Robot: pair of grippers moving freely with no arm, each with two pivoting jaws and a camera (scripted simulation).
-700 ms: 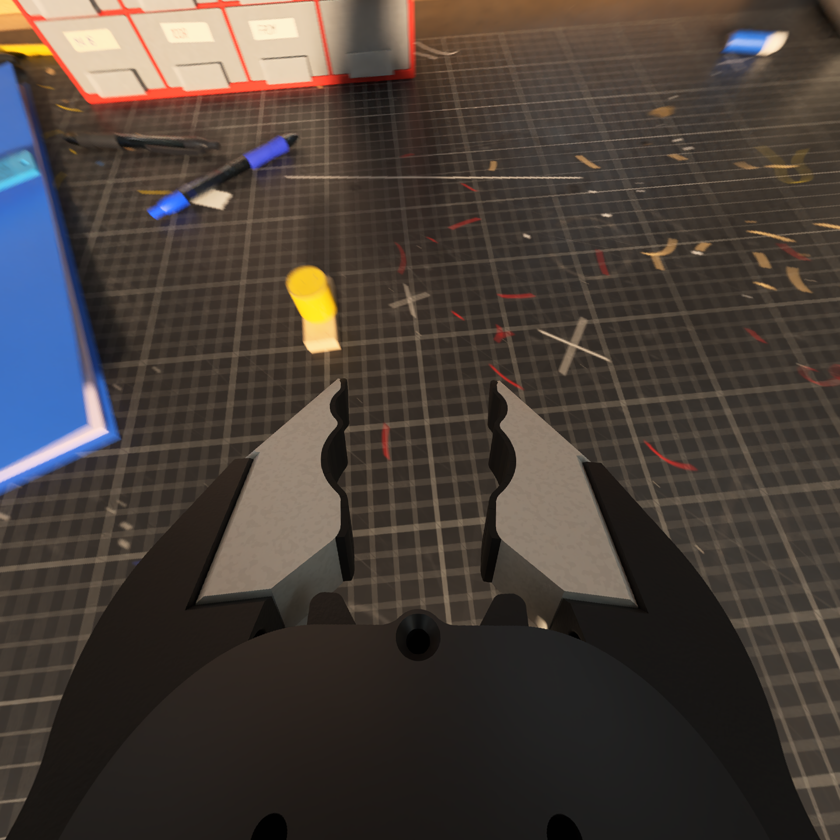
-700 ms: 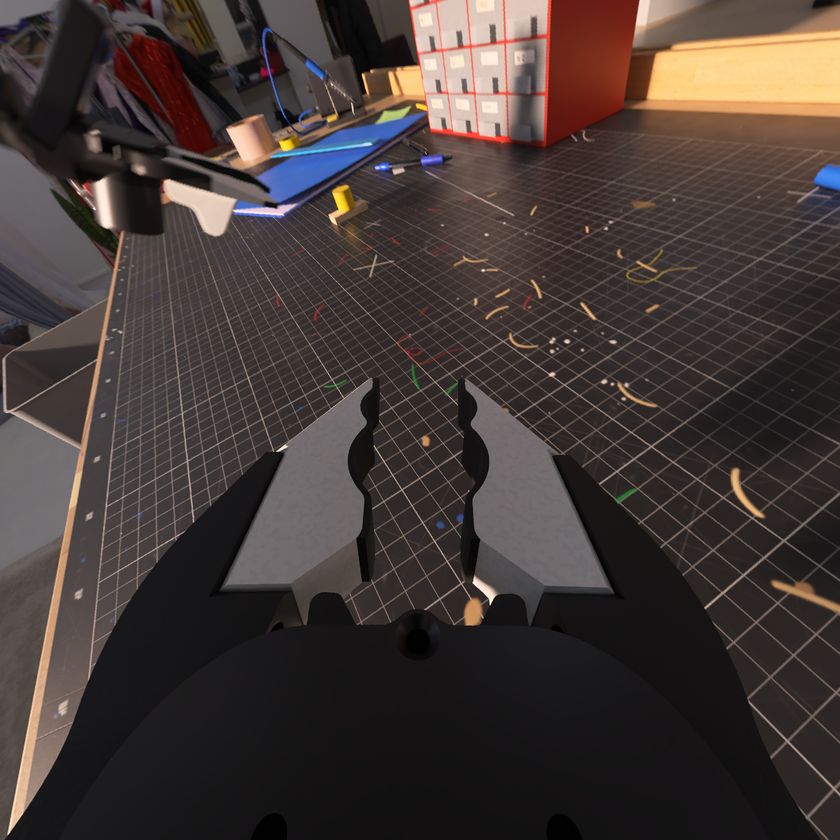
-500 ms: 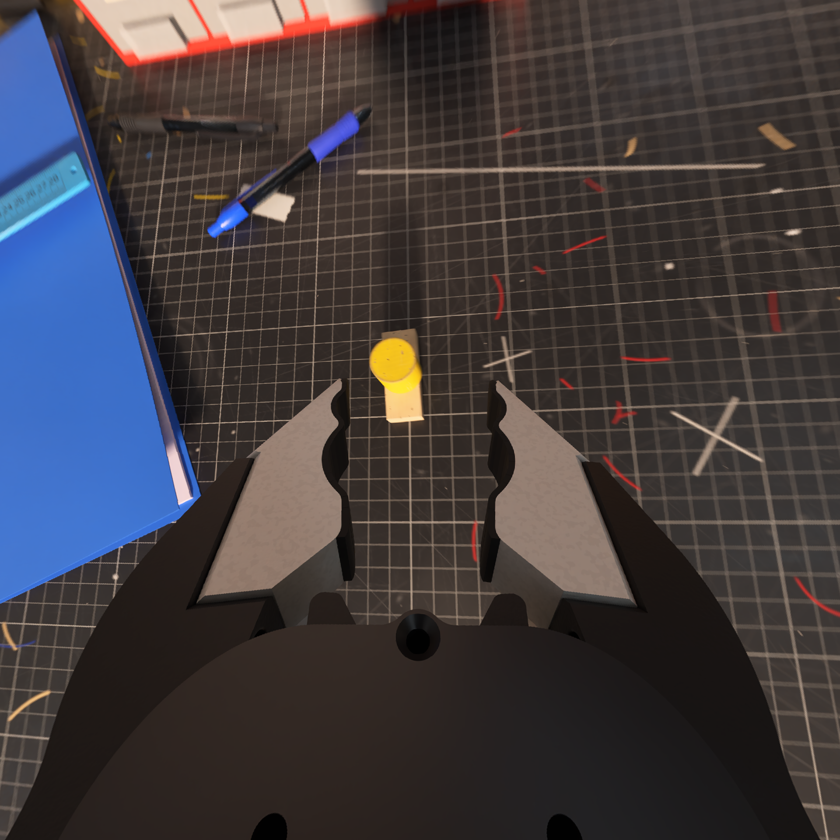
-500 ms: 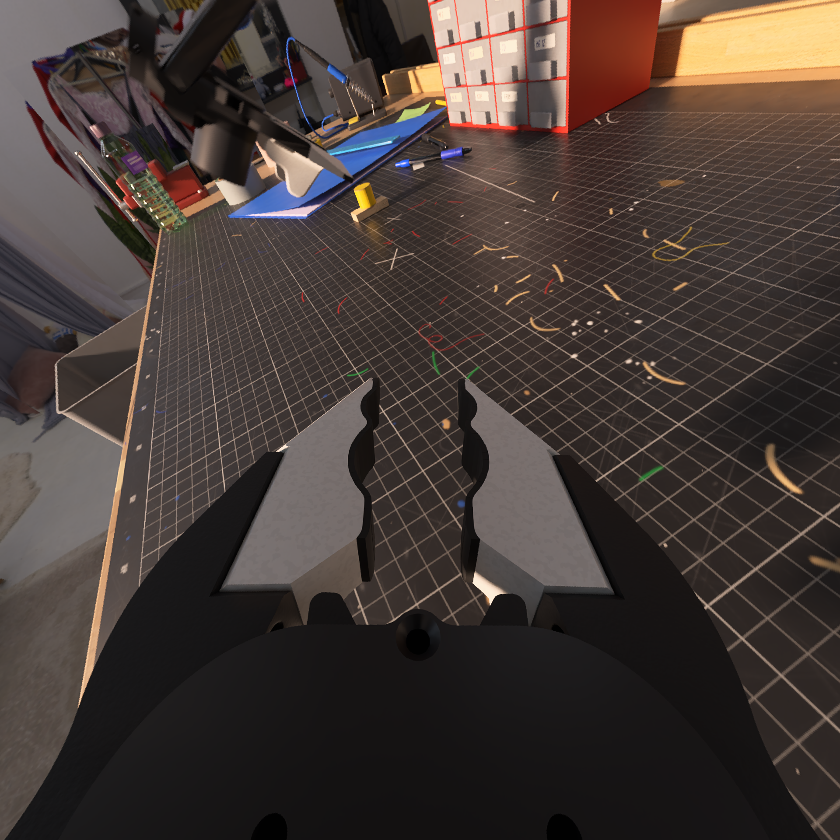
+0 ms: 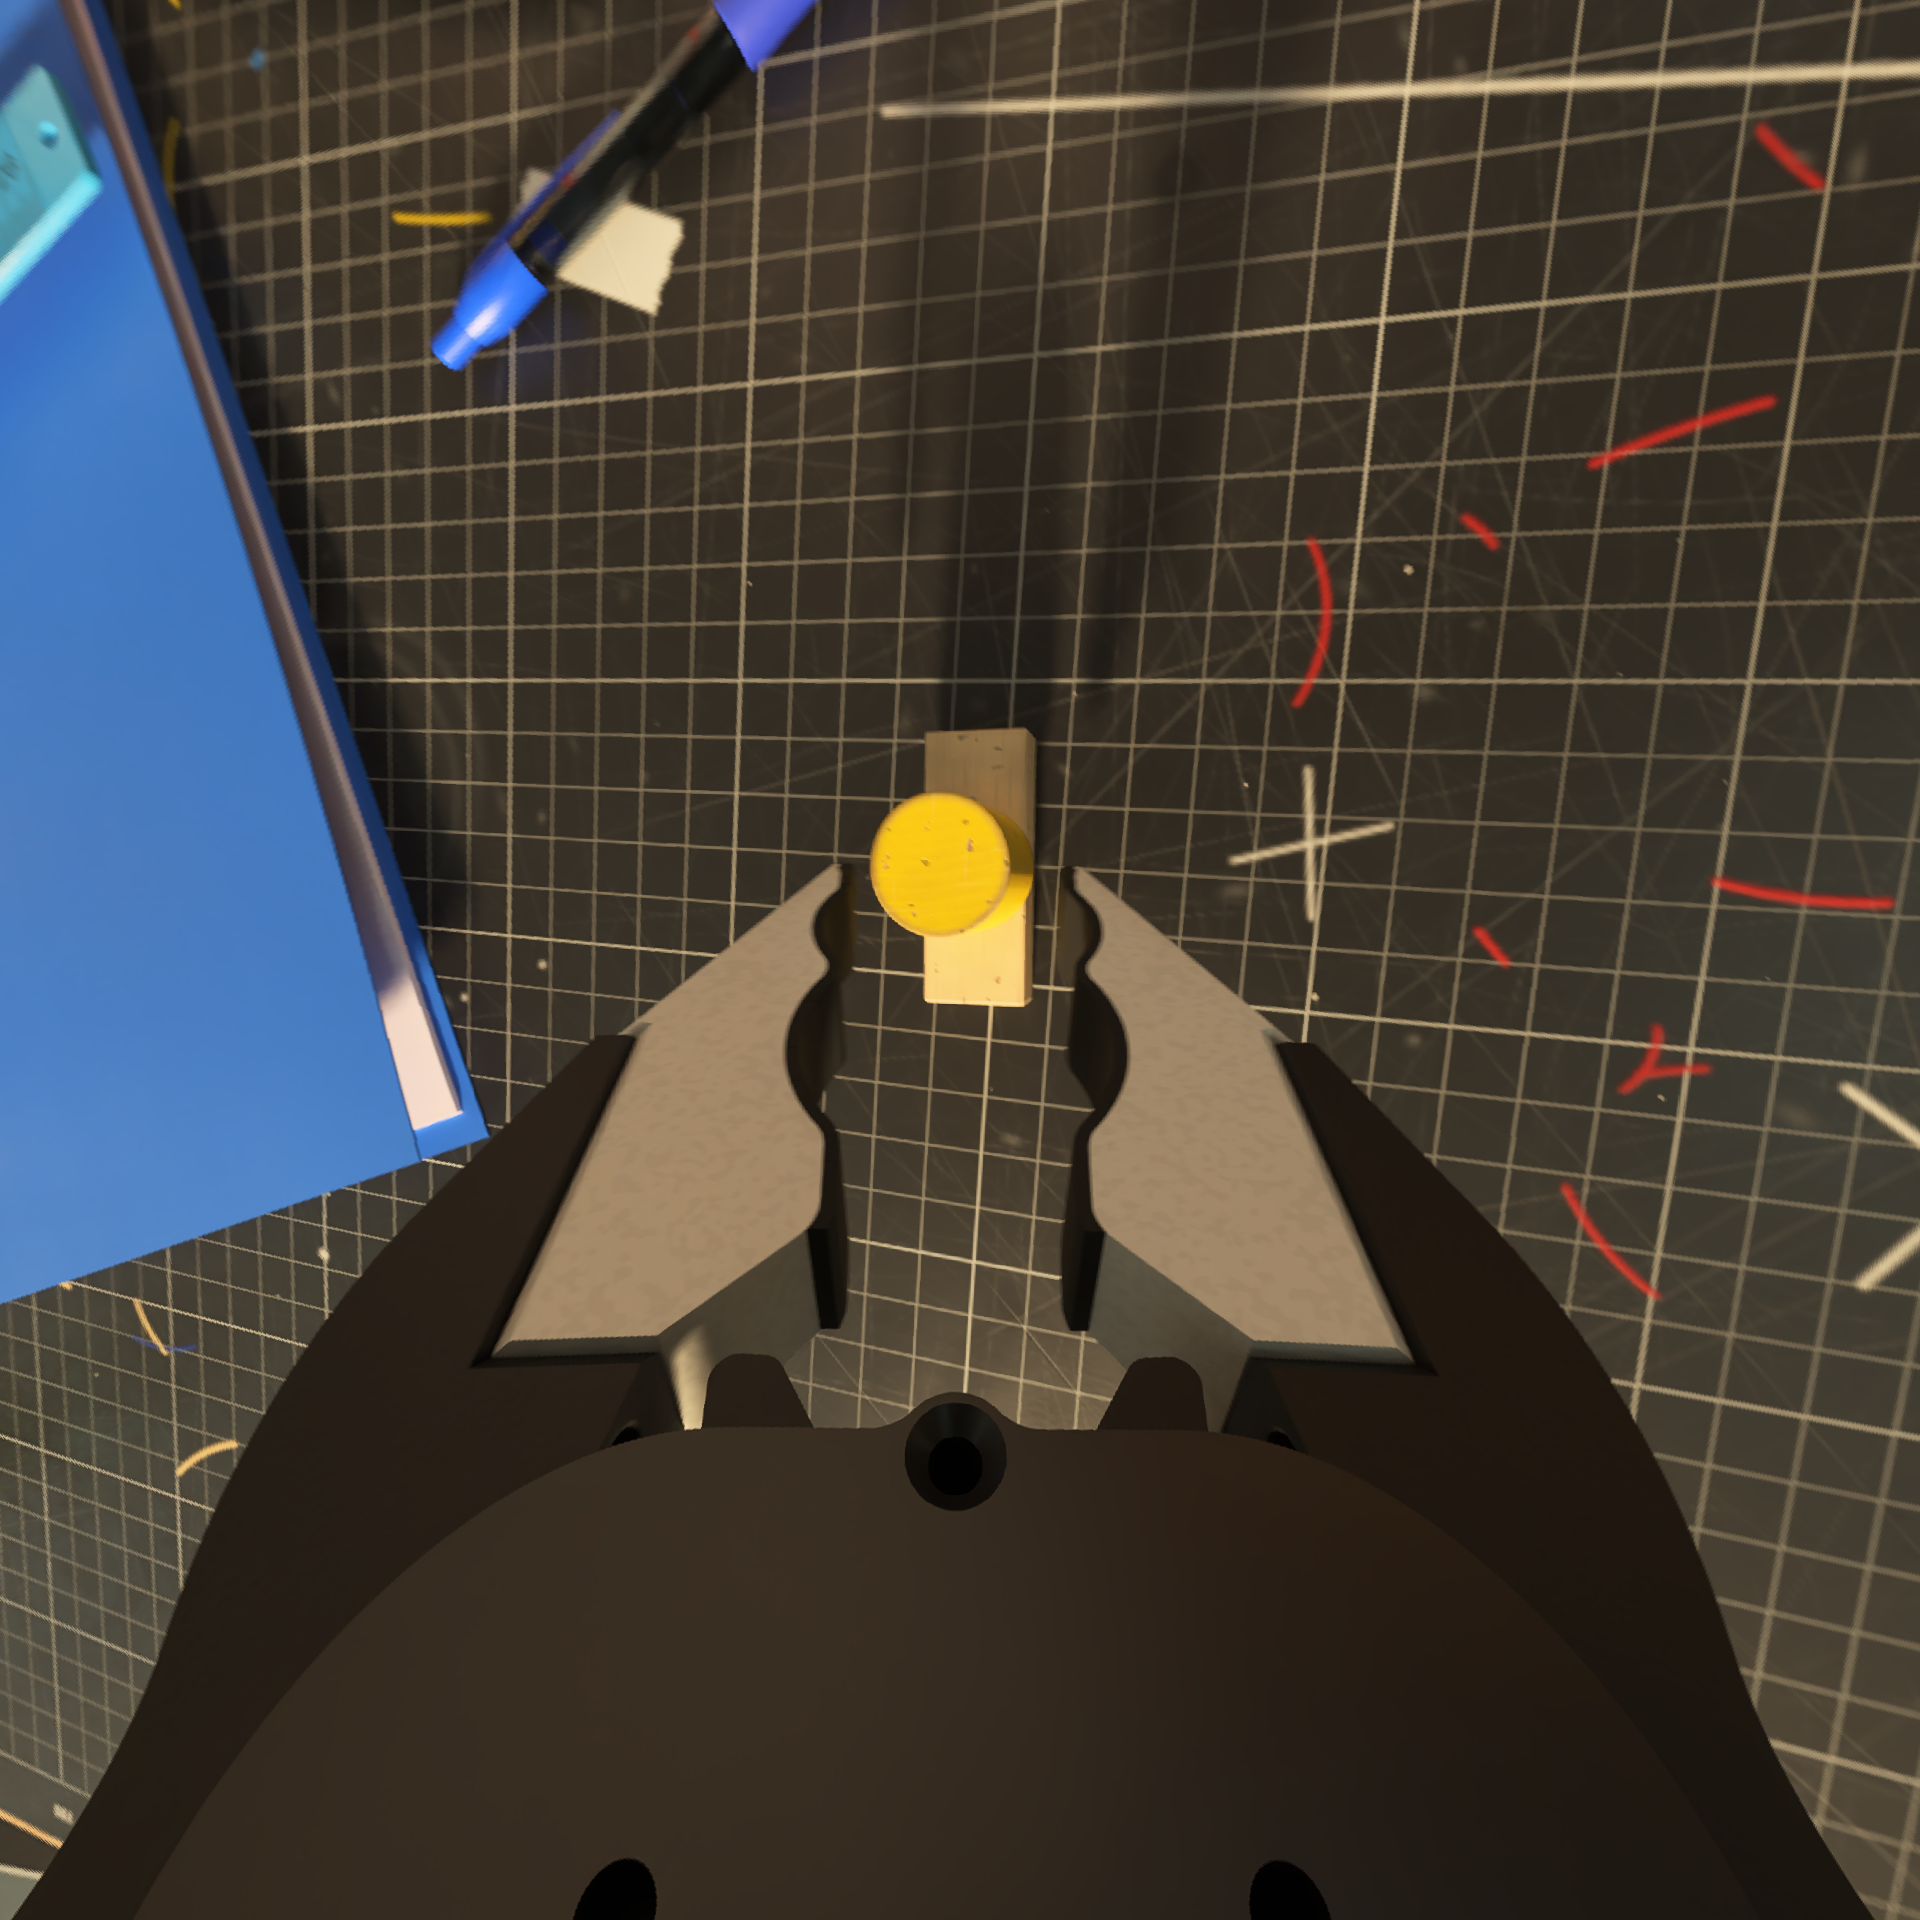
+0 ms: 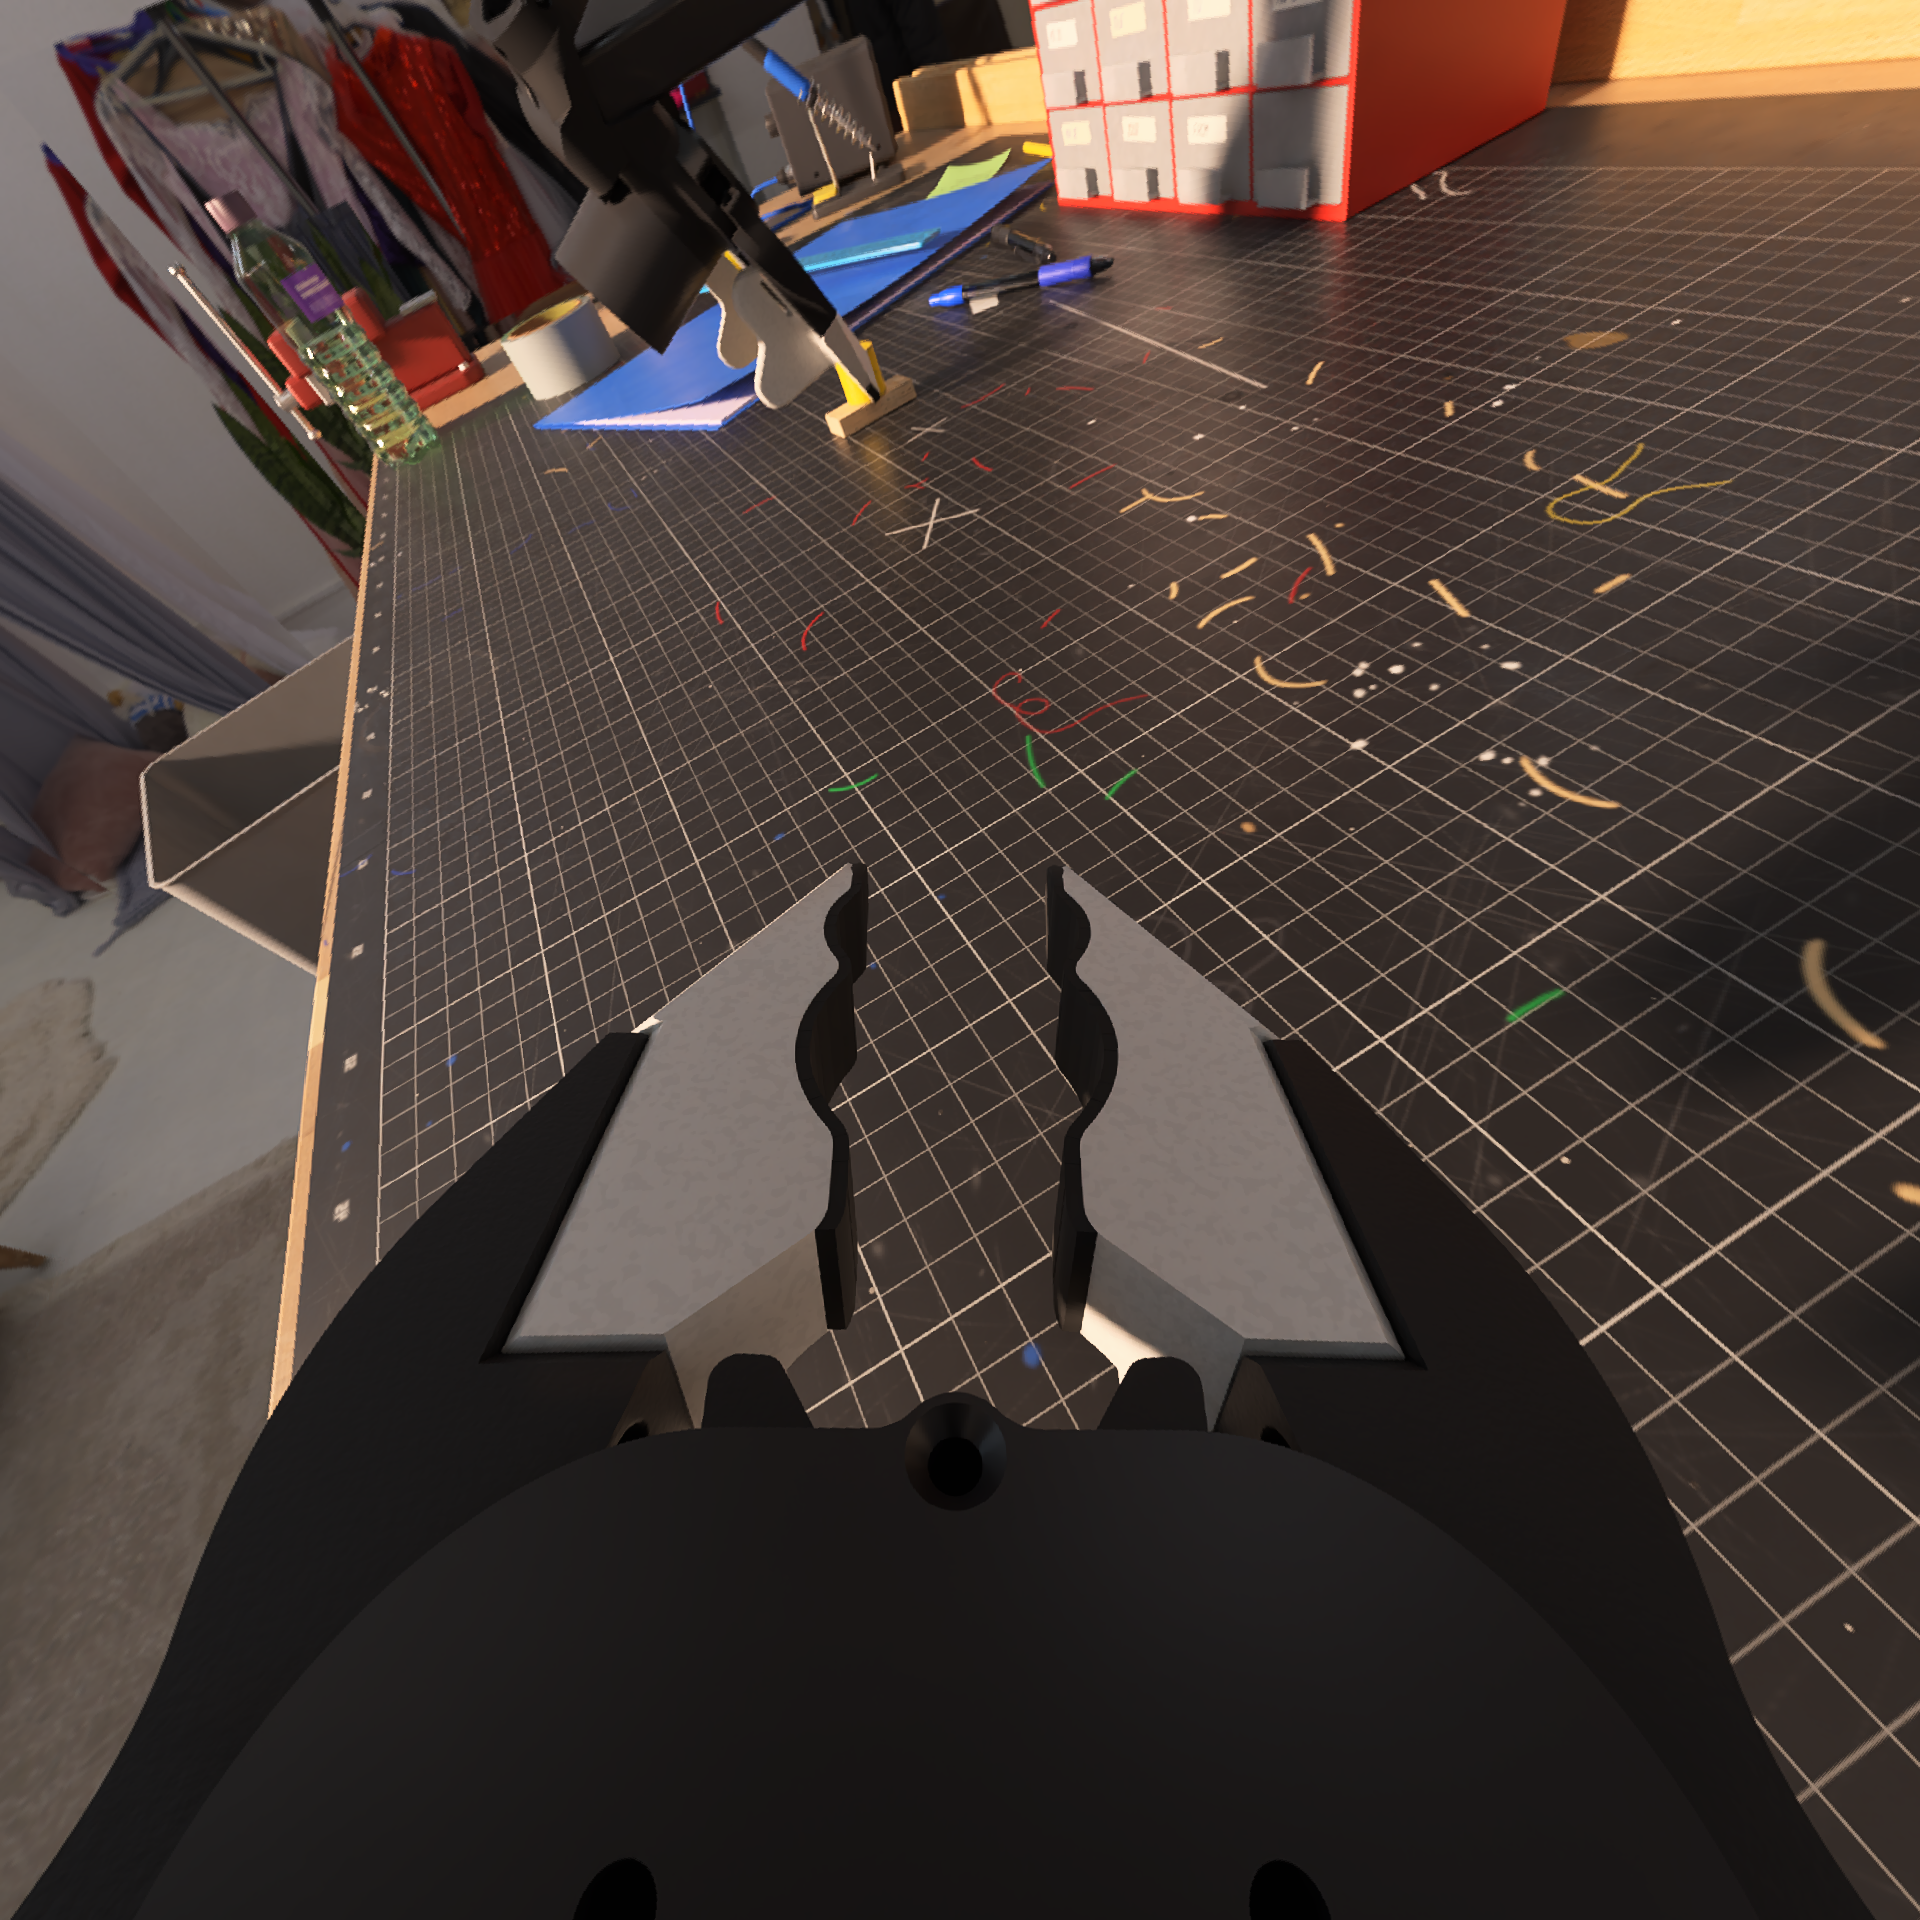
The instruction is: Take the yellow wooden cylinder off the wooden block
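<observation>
Yellow wooden cylinder upright on wooden block, left gripper open above

Blue folder, blue marker, red drawer cabinet and tape roll on gridded cutting mat.

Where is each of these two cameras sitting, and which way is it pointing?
Left wrist view: on the left gripper, looking almost straight down at the yellow cylinder standing on the block; its own open jaws flank them.
Right wrist view: on the right gripper, low over the mat, looking across it; its own open jaws show.
Shared: cylinder, block, blue pen, and the left gripper far off in the right view.
</observation>
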